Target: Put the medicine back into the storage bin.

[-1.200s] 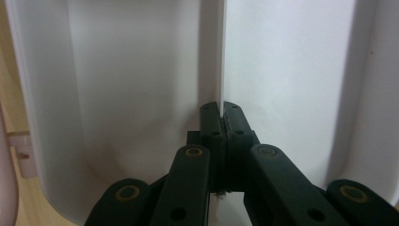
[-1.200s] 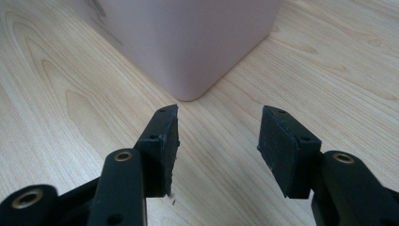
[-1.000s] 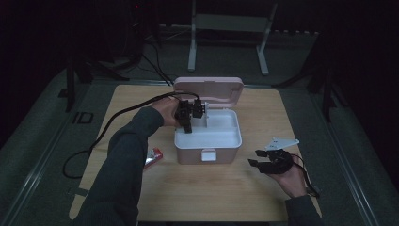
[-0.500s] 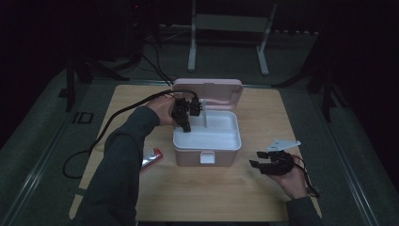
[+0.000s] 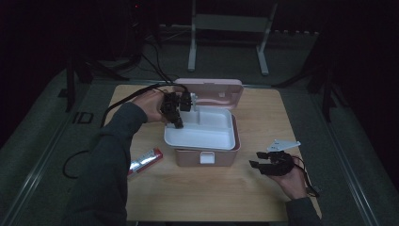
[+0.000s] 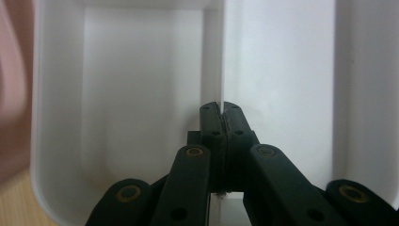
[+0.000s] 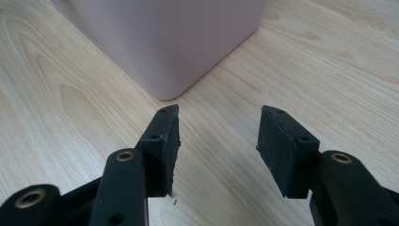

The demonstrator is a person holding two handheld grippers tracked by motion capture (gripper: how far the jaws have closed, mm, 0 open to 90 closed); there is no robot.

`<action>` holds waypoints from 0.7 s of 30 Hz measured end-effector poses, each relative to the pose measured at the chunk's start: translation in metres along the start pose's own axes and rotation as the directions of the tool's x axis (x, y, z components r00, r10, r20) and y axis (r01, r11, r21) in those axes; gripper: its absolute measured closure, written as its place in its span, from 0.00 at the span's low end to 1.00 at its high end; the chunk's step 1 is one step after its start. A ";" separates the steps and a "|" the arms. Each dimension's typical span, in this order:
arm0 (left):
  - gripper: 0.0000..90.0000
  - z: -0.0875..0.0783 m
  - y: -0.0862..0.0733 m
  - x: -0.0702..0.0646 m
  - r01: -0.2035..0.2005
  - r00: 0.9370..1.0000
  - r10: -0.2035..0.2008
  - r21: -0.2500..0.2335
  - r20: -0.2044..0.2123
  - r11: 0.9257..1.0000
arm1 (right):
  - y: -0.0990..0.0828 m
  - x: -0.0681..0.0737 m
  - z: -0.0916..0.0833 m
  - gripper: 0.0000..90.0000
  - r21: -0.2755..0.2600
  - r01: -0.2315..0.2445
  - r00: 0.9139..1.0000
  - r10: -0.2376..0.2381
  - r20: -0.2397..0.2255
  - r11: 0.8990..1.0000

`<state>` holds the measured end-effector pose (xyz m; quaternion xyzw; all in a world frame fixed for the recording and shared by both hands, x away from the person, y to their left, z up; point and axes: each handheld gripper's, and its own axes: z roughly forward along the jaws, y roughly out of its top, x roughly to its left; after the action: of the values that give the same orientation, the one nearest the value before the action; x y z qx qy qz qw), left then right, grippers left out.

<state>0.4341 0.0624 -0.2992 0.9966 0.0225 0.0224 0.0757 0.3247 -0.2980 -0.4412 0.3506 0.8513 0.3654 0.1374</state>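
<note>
Tray, high view: the white tray (image 5: pixel 202 141) sits in the top of the open pink box (image 5: pixel 207 157) at the middle of the desk (image 5: pixel 211 197); its long axis runs left to right.
Left gripper, high view: the left gripper (image 5: pixel 179 123) comes down on the tray's far left part.
Right gripper, high view: the right gripper (image 5: pixel 257 159) rests low at the right of the box, well apart from the tray, so the left hand is the nearer one.
Grip, left gripper view: the fingers are clenched on the thin divider wall (image 6: pixel 221 56), which runs straight away from them between two compartments.
Fingers, right gripper view: released, with nothing between them; the box corner lies ahead, a little left.
Coming move: probably a straight lift; the grip is off-centre, so the tray may tilt.
</note>
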 end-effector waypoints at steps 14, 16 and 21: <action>0.99 -0.033 -0.100 -0.023 0.145 0.988 -0.146 -0.011 -0.041 0.989 | 0.000 0.001 0.000 0.54 0.007 -0.003 1.000 0.003 0.002 1.000; 0.99 -0.037 -0.118 -0.028 0.163 0.985 -0.163 -0.010 -0.052 0.987 | 0.000 0.001 0.000 0.54 0.007 -0.003 1.000 0.003 0.002 1.000; 0.99 -0.050 -0.159 -0.044 0.240 0.967 -0.240 -0.014 -0.083 0.971 | 0.000 0.001 0.001 0.54 0.006 -0.006 1.000 0.005 0.003 1.000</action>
<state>0.3813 0.2247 -0.2761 0.9846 0.1461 0.0550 0.0786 0.3244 -0.2971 -0.4420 0.3539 0.8512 0.3626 0.1365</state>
